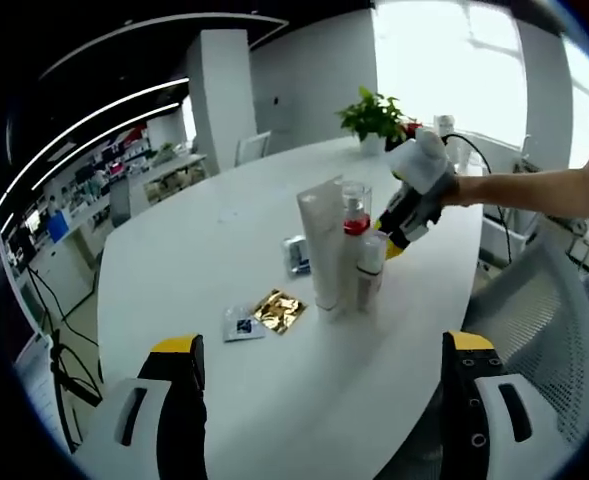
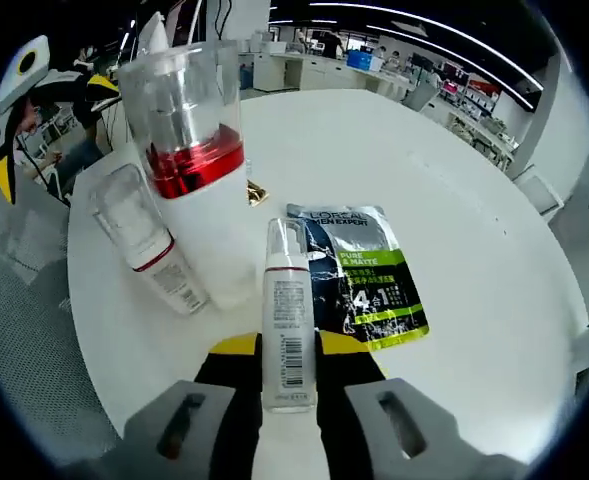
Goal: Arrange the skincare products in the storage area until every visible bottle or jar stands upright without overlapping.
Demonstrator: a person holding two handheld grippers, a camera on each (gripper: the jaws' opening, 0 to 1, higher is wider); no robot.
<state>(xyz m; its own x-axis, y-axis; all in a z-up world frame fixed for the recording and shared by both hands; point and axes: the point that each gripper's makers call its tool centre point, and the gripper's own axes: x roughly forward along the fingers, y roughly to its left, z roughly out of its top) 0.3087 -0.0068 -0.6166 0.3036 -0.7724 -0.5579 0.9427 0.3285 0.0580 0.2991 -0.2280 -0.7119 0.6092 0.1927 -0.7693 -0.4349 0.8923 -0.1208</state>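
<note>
A slim white bottle [image 2: 288, 310] with a clear cap sits between the jaws of my right gripper [image 2: 289, 350], which is shut on its lower body. Just beyond it stand a large white bottle with a red band [image 2: 189, 160] and a small clear-capped bottle [image 2: 146, 240]. In the left gripper view a tall white tube [image 1: 324, 245], the red-banded bottle [image 1: 355, 225] and a small white bottle [image 1: 370, 268] stand upright in a tight cluster. The right gripper [image 1: 394, 238] reaches them from the right. My left gripper [image 1: 324, 400] hangs wide open over the near table edge.
Flat on the white table [image 1: 204, 240] lie a dark L'Oreal sachet [image 2: 359, 275], a gold sachet [image 1: 279, 310] and a small sachet [image 1: 242, 323]. A potted plant [image 1: 374, 118] stands at the far end. A mesh chair [image 1: 544, 330] is at the right.
</note>
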